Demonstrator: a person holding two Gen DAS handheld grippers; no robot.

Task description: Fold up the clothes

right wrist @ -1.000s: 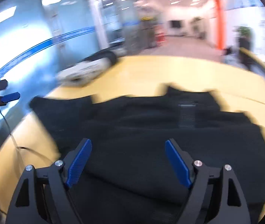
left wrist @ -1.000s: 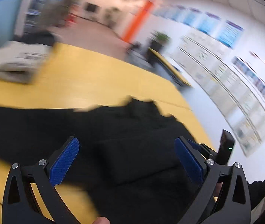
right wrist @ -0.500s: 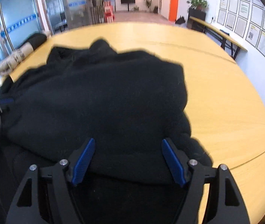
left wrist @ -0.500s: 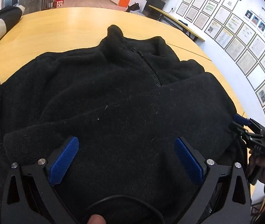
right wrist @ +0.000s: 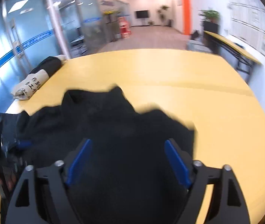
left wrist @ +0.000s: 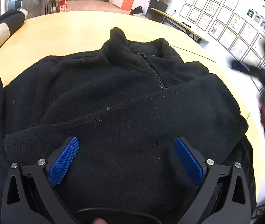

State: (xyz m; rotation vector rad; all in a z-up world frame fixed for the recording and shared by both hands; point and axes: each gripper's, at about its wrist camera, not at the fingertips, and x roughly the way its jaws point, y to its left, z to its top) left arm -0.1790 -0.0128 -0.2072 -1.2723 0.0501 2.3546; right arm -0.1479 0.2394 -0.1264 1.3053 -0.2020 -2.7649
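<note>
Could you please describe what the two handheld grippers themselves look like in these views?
Both are alike. The left gripper and right gripper each have a matte black frame with triangular cut-outs and silver screw heads. Each finger carries a flat blue pad, finely knurled in the sharper left view. A black cable loops at the base of the left one. No markings or sleeves are readable.

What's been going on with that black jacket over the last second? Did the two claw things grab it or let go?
The right gripper swung: half a second ago it looked down on the black fleece jacket, now it looks out across the wooden table, its picture blurred by motion. The left gripper settled over the jacket and has hardly shifted since. Nothing was grabbed or released: both stayed open. The jacket stayed put, zip collar away.
</note>
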